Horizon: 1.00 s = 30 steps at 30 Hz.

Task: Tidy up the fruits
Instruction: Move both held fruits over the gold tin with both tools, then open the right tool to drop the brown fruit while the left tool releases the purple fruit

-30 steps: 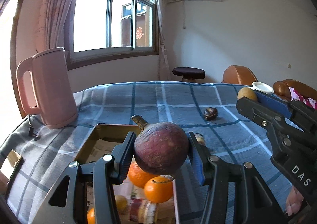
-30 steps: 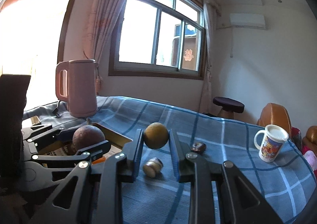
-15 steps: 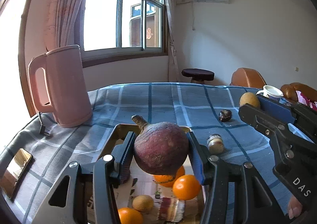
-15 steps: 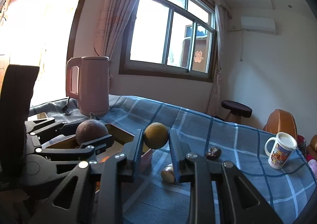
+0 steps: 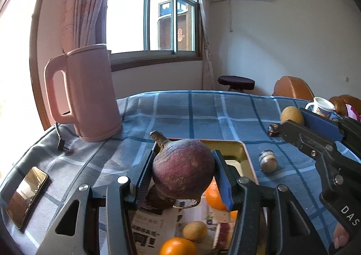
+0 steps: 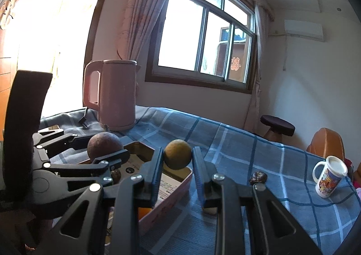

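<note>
Blue plaid cloth (image 5: 203,115) covers table; window, curtain behind. Pink kettle (image 5: 90,94), phone (image 5: 27,194), mug (image 6: 329,176), small jar (image 5: 268,161) around. Left gripper (image 5: 183,179) clamps purple root vegetable (image 5: 182,169) above tray (image 5: 247,155) of oranges (image 5: 178,246). Right gripper (image 6: 177,160) clamps yellow-brown fruit (image 6: 177,157) over tray edge.

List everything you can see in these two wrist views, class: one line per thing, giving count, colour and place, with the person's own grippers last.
purple root vegetable: 1, dark purple, held above the tray
yellow-brown fruit: 1, held over the tray's edge
tray: 1, gold inside, pink outside, on the cloth, paper-lined
oranges: at least 2, orange, in the tray
small yellow fruit: 1, in the tray
kettle: 1, pink, far left on the cloth
small jar: 1, right of the tray
dark nut-like item: 1, brown, on the cloth
mug: 1, white, printed, far right
phone: 1, near left edge
tablecloth: 1, blue checked
stool: 1, dark, behind the table
left gripper: black, shut on the vegetable
right gripper: black, shut on the fruit
</note>
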Tool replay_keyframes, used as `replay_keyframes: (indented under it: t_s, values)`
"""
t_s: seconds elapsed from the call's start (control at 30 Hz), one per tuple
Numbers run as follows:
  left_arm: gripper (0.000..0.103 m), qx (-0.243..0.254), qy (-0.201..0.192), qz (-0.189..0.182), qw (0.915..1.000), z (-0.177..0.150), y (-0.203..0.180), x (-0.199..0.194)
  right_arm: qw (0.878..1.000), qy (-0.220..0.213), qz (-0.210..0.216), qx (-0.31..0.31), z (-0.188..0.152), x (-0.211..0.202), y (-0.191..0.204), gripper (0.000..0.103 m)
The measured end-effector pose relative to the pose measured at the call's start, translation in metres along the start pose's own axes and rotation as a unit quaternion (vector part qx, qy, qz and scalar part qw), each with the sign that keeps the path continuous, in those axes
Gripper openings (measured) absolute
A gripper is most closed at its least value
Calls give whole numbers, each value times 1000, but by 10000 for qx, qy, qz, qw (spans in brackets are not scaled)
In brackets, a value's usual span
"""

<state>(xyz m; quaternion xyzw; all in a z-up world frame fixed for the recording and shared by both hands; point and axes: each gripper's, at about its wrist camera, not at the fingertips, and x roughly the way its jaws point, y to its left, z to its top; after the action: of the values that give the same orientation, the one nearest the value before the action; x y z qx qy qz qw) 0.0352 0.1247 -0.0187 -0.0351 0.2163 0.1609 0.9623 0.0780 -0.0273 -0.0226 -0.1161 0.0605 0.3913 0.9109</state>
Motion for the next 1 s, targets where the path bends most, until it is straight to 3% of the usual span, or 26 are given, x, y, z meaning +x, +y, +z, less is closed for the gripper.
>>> replay_keyframes:
  t_s: [0.47, 1.0]
  values:
    - [53, -127, 253, 260, 9993, -8, 32, 12, 9990, 323, 309, -86, -3, 30, 24, 29]
    - [53, -39, 475, 227, 9986, -10, 39, 18, 9959, 736, 493, -205, -13, 53, 41, 29]
